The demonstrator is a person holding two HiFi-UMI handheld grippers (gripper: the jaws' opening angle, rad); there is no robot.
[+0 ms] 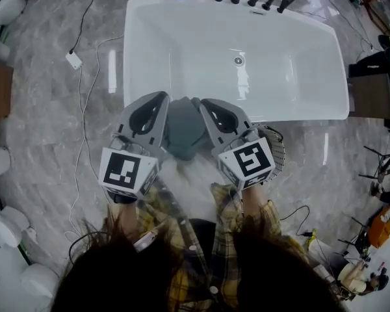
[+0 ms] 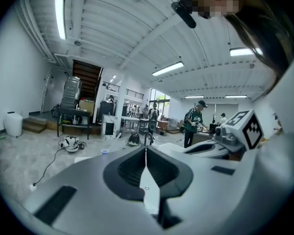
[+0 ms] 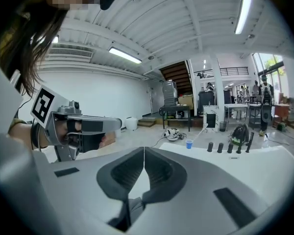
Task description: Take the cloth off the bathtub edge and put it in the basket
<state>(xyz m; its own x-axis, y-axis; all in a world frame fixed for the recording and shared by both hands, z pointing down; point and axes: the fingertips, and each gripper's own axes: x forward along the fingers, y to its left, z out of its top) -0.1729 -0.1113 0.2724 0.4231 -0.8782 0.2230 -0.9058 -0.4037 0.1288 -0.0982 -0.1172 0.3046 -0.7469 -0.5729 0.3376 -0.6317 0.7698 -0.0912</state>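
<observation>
Grey cloth (image 1: pixel 184 130) drapes the bathtub (image 1: pixel 234 64) edge. We flank it with left tool (image 2: pixel 146 151) and right tool (image 3: pixel 144 151), both closed, empty.

right hand-held gripper (image 3: pixel 144 151): jaws together | bathtub (image 3: pixel 257 169) beyond | blue cup (image 3: pixel 189 144)

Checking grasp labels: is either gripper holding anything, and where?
Nothing. Left gripper and right gripper are shut and empty; the cloth lies on the bathtub edge.

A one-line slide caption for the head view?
The left gripper and right gripper, both shut, flank the grey cloth on the bathtub edge.
</observation>
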